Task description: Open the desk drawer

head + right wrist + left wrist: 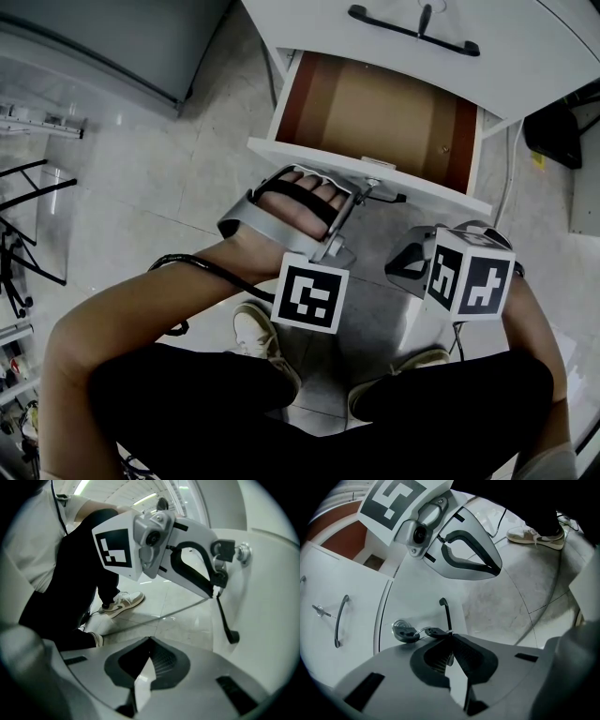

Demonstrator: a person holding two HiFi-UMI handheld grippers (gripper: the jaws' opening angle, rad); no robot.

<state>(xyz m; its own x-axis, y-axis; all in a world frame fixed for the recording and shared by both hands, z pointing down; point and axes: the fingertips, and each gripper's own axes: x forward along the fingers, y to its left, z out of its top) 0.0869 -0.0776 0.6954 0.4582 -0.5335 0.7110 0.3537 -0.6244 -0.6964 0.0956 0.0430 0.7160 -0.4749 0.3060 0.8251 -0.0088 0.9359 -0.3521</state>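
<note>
Two grippers show in the head view. The drawer (375,112) of the white desk (553,56) stands well out, brown inside showing. The left gripper (361,192) is at the drawer's front panel. The right gripper (412,261) hangs just beside it, lower right, apart from the panel. Pale glossy tile floor (141,169) below, grey cabinet (122,37) top left, sneakers (258,337) under the arms.

Left gripper view: jaws clamped onto the thin black drawer handle (446,613), which runs straight into the pinch. A key bunch (404,631) hangs from the lock just beside the jaws.

Right gripper view: jaws closed together with nothing between them, only floor beyond. Ceiling strip lights (140,501) overhead, office-type room.

Risks, as I judge them: the handle is thin, so a skewed pull could slip it out of the pinch. The key bunch could snag on the left gripper. Pulling much further might run the drawer off its rails.
</note>
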